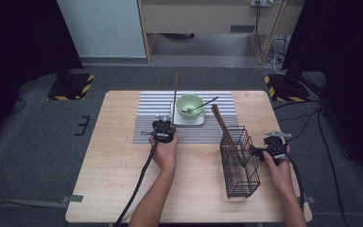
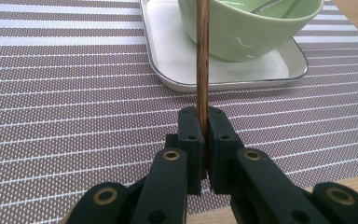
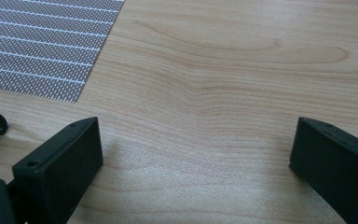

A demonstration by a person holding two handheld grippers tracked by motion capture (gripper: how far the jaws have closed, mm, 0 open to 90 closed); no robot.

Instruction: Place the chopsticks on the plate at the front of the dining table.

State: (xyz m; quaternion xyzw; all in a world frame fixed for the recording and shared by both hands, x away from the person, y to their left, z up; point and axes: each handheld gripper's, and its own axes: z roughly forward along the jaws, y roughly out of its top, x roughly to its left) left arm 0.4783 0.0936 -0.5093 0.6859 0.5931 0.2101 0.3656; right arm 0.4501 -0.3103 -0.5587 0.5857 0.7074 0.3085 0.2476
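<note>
Currently left gripper [image 2: 204, 140] jaws pinch a chopstick [image 2: 202, 56] near its end, beside the bowl [image 1: 190, 106] on the mat; long lever (thin grip), could pivot or clip the bowl. Right gripper [image 3: 196, 163] jaws spread, by the basket [image 1: 239, 161]

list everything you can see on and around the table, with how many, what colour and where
table: 1, light wood, centre
mat: 1, grey with white stripes, far middle of table
tray: 1, white, on mat
bowl: 1, pale green, on tray
spoon: 1, metal, in bowl, handle sticking out to the right
chopstick: 1, brown, held in left gripper, reaching toward the far edge
chopsticks: a brown bundle, count unclear, leaning out of basket
basket: 1, black wire, right side of table
left gripper: black, shut on chopstick, over mat
right gripper: black, open, over bare wood beside basket
forearms: 2, entering from near edge
</note>
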